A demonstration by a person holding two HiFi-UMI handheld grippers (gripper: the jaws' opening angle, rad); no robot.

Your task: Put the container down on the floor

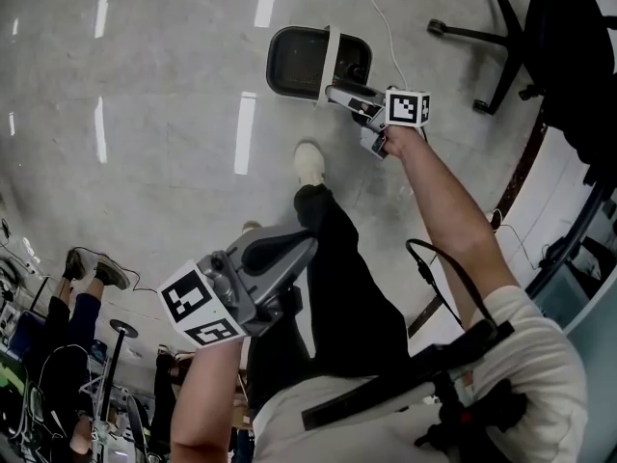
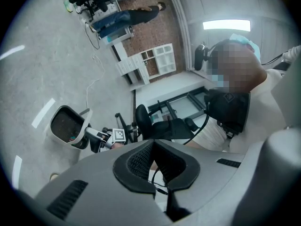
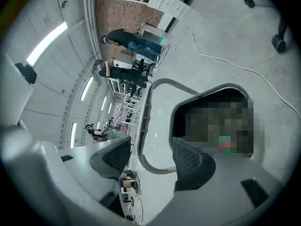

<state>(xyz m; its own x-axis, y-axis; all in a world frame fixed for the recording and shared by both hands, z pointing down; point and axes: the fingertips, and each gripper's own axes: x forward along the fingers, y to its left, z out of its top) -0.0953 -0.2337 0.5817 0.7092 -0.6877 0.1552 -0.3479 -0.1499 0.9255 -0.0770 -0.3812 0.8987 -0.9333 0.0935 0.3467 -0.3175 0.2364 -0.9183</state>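
The container (image 1: 299,61) is a dark bin with a white lid frame and stands on the grey floor ahead of the person's foot. It also shows in the left gripper view (image 2: 66,126) and fills the right gripper view (image 3: 162,126). My right gripper (image 1: 333,93) reaches out to its near rim. Its jaws (image 3: 150,149) stand wide, with the white frame edge between them and neither pad pressing on it. My left gripper (image 1: 280,254) is held close to the body above the person's leg. Its pads (image 2: 153,145) meet at the tips with nothing between them.
A black office chair (image 1: 506,46) stands to the bin's right, and a white cable (image 1: 381,17) runs across the floor behind the bin. The person's white shoe (image 1: 308,162) is just short of the bin. Other people's legs (image 1: 82,292) and equipment sit at the lower left.
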